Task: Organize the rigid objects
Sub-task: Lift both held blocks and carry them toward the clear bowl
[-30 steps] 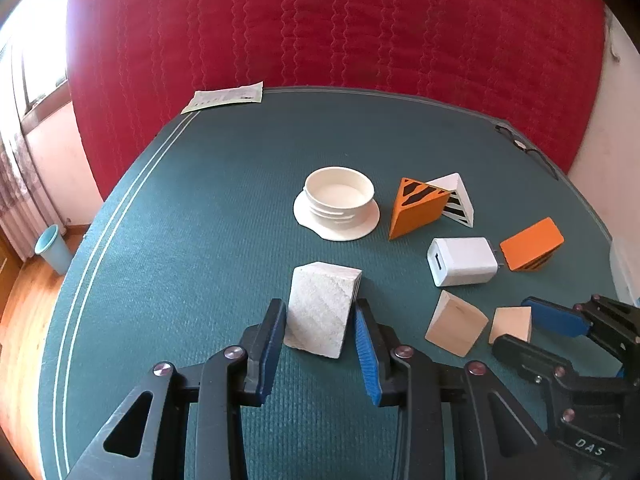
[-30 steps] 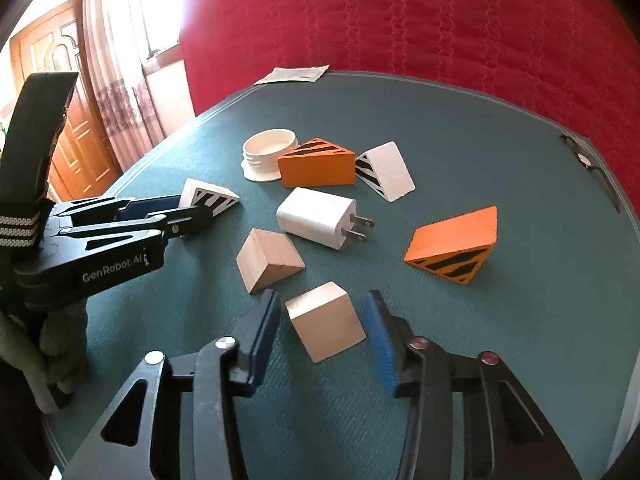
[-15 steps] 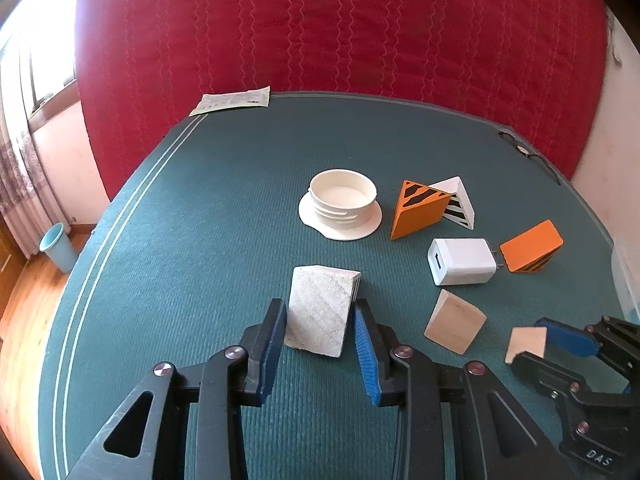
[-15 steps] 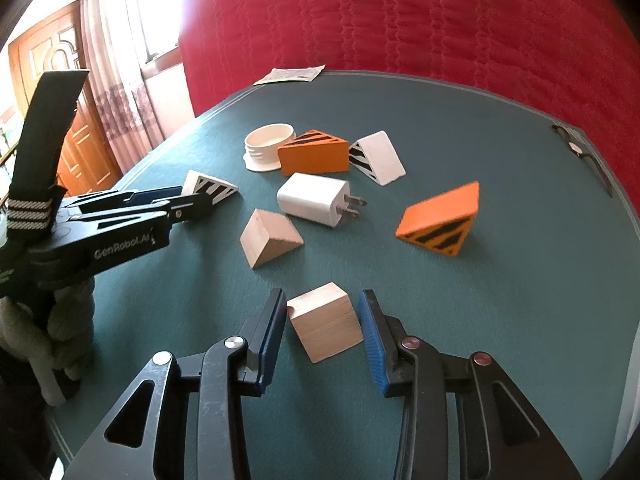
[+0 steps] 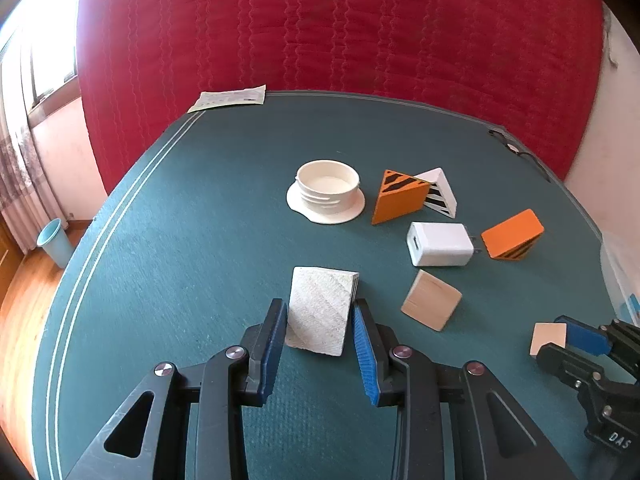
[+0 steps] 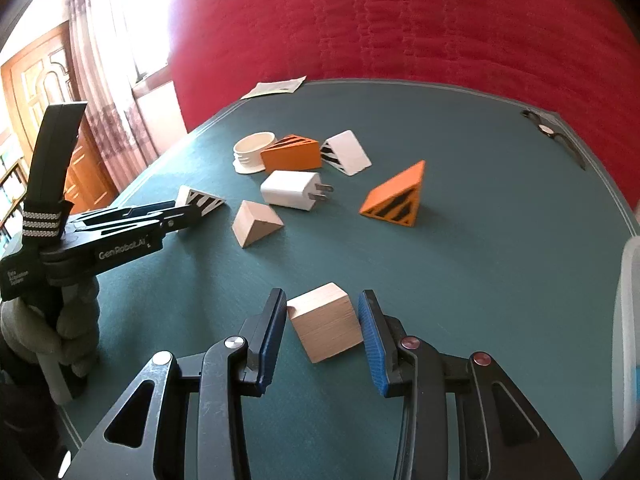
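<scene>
1. the left claw (image 5: 320,334) reaches forward low over the green counter (image 5: 192,248), its blue pads clamped on both sides of a white wedge block (image 5: 319,309) with black stripes on its far side. seen from the right wrist, a gloved hand (image 6: 60,320) grips this tool's upright handle at 9 o'clock, and the tool points level toward 3 o'clock.
2. the right claw (image 6: 323,326) points forward and slightly down, pads pressed against a plain wooden cube (image 6: 325,322), which looks lifted clear of the counter. from the left wrist, this claw enters at 4 o'clock with the cube at its tip.
3. a plain wooden wedge (image 6: 256,222) lies on the counter between the two claws, toward 12 o'clock of the cube.
4. a white plug charger (image 6: 291,189) lies just beyond it, prongs toward 3 o'clock.
5. an orange striped wedge (image 6: 396,196) sits at 3 o'clock of the charger, apart from it.
6. farther back, a white round lid (image 5: 326,196), a second orange wedge (image 5: 398,200) and a white striped wedge (image 5: 440,194) stand in a row, the two wedges touching.
7. a paper sheet (image 5: 228,98) lies at the far edge, before a red quilted wall (image 5: 340,28).
</scene>
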A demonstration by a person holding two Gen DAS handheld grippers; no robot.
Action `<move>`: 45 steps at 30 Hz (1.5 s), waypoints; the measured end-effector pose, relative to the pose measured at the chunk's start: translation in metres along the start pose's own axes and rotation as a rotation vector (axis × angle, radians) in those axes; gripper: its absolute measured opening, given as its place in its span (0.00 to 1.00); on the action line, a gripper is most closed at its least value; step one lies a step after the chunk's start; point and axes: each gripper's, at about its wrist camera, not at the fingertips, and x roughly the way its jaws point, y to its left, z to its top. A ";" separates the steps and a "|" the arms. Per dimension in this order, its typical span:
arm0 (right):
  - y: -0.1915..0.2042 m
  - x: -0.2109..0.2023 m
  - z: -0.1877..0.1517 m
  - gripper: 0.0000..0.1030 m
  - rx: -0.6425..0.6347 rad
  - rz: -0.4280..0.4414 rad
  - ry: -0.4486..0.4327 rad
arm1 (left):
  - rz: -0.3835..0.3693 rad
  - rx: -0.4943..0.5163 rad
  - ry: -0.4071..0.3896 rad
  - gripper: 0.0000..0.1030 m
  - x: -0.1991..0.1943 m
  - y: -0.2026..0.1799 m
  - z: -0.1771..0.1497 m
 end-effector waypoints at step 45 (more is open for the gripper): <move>-0.043 -0.046 -0.005 0.38 0.138 -0.054 -0.101 | 0.049 -0.056 -0.022 0.31 -0.010 -0.020 0.006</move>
